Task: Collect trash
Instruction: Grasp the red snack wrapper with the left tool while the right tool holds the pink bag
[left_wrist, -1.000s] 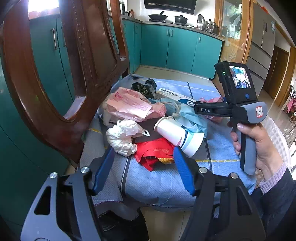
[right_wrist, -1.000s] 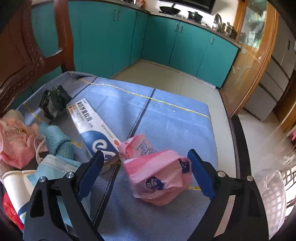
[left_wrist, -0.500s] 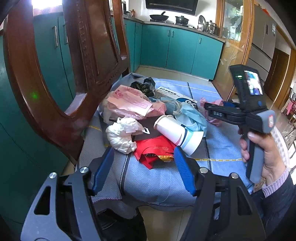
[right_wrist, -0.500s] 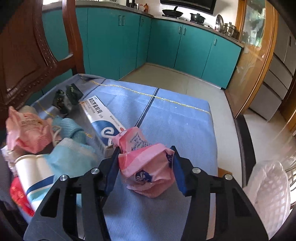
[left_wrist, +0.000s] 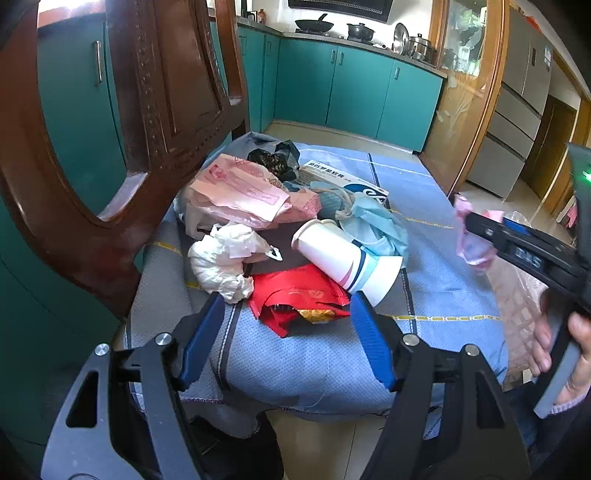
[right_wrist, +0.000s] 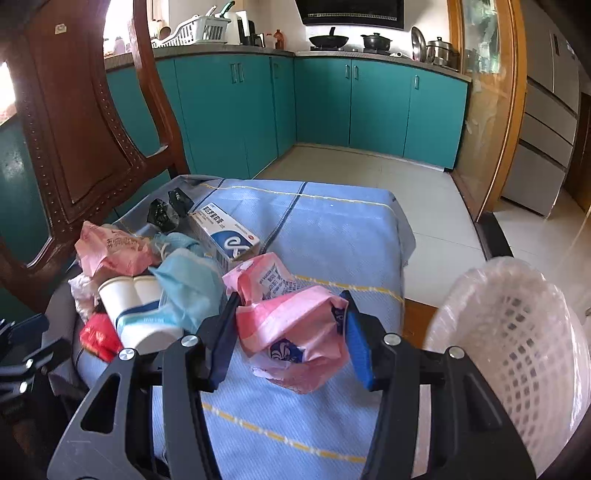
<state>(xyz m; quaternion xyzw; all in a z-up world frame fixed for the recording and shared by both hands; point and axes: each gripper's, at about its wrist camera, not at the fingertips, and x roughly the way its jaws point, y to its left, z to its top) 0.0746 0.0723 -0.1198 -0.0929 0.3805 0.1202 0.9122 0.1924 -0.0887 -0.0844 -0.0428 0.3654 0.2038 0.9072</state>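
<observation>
My right gripper (right_wrist: 290, 336) is shut on a crumpled pink wrapper (right_wrist: 291, 328) and holds it above the blue cushion (right_wrist: 332, 236), left of a white lined trash basket (right_wrist: 517, 339). It also shows in the left wrist view (left_wrist: 476, 236) with the wrapper (left_wrist: 467, 245). My left gripper (left_wrist: 288, 332) is open and empty at the cushion's near edge, just before a red wrapper (left_wrist: 295, 299), a white paper cup (left_wrist: 343, 258) and a white tissue wad (left_wrist: 225, 258).
More trash lies on the cushion: a pink bag (left_wrist: 240, 192), a blue face mask (left_wrist: 373, 225), a medicine box (right_wrist: 225, 232), a black bag (left_wrist: 275, 158). The wooden chair back (left_wrist: 129, 110) rises at left. Teal cabinets (right_wrist: 332, 107) stand behind.
My right gripper closed on the pink wrapper, lifted it off the cushion and carried it right toward the basket. My left gripper stayed open in place.
</observation>
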